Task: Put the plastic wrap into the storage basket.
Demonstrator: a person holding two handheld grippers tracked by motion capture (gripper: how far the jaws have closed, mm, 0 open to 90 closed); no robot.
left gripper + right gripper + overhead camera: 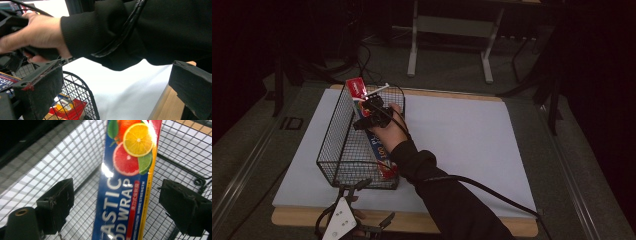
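A long blue plastic wrap box [379, 152] with citrus fruit printed on it leans lengthwise in a black wire basket [337, 150], its red end [356, 89] sticking up over the far rim. My right gripper [369, 112] hovers over the box's upper half. In the right gripper view the box [122, 195] lies between the jaws of the right gripper [116, 192], with a gap on each side. My left gripper [356, 185] sits open at the basket's near rim. In the left gripper view the left gripper [115, 82] has nothing between its jaws.
The basket stands on a white sheet [462, 140] covering a wooden table [412, 222]. The person's right sleeve [140, 32] and hand [37, 32] cross above the basket's near corner [80, 87]. A metal frame [449, 30] stands on the floor behind the table.
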